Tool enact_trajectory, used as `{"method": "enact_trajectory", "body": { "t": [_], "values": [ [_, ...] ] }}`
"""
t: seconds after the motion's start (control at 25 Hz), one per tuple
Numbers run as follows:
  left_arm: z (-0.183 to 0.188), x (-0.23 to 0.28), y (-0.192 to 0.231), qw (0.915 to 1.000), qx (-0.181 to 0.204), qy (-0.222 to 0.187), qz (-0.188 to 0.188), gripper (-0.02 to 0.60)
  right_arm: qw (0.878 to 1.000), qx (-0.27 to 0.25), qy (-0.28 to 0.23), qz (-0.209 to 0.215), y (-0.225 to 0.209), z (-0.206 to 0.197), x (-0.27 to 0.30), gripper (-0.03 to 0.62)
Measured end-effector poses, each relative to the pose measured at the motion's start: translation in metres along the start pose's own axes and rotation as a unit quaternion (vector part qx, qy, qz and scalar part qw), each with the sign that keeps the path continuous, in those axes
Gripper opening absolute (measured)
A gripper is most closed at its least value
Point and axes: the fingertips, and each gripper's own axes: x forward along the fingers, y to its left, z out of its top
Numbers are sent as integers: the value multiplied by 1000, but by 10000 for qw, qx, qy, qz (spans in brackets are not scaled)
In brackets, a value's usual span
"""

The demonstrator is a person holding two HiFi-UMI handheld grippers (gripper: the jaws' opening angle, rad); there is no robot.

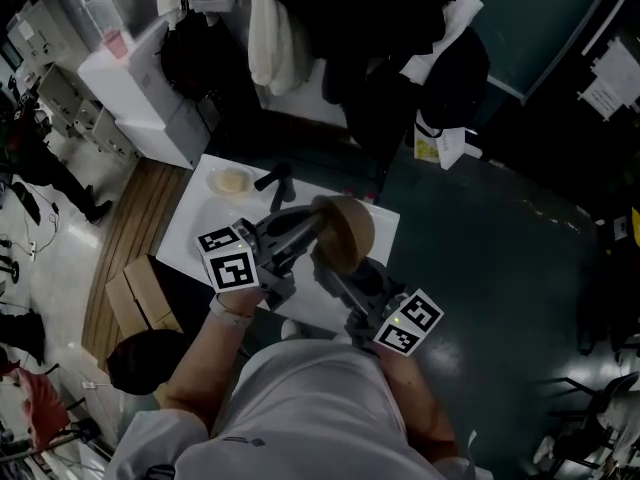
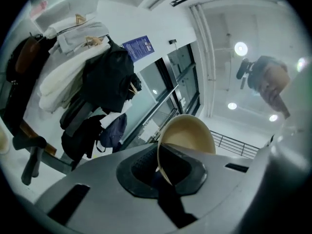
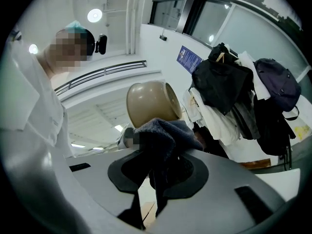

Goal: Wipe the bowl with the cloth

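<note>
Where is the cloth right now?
Right gripper view: the dark cloth is clamped in the right gripper, bunched just below the tan bowl that the left gripper holds.

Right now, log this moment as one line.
left tongs: shut on bowl rim | right tongs: shut on cloth | cloth at bowl's outer wall | bowl above table

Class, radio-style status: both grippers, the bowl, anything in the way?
Left gripper shut on bowl rim, bowl held aloft. Right gripper shut on cloth, close by bowl's outside. Nothing seen blocking.
</note>
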Motion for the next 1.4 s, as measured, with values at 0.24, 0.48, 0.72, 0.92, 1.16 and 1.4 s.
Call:
{"method": "enact_trajectory", "body": {
  "t": [0.24, 0.48, 0.72, 0.92, 1.16, 1.4],
  "values": [
    [-20, 1, -16, 9943, -355, 509, -869, 20, 9998, -4, 124, 139, 5, -7, 0, 84],
    [-30, -5, -24, 9854, -580, 801, -1389, 20, 9995, 4, 212, 252, 9, -10, -1, 84],
    [-39, -11, -26, 9791, -789, 952, -1615, 21, 9995, 62, 242, 210, 6, -12, -4, 84],
    [-48, -19, -32, 9716, -781, 1238, -1858, 21, 9997, 172, 145, 116, -1, -9, -8, 84],
    [-78, -27, -39, 9579, -501, 2026, -1973, 21, 9999, 115, 101, 77, -9, 1, -16, 84],
    [-92, -32, -34, 9508, -533, 2341, -1955, 21, 9995, 52, 217, 229, -9, 1, -20, 84]
  ]
}}
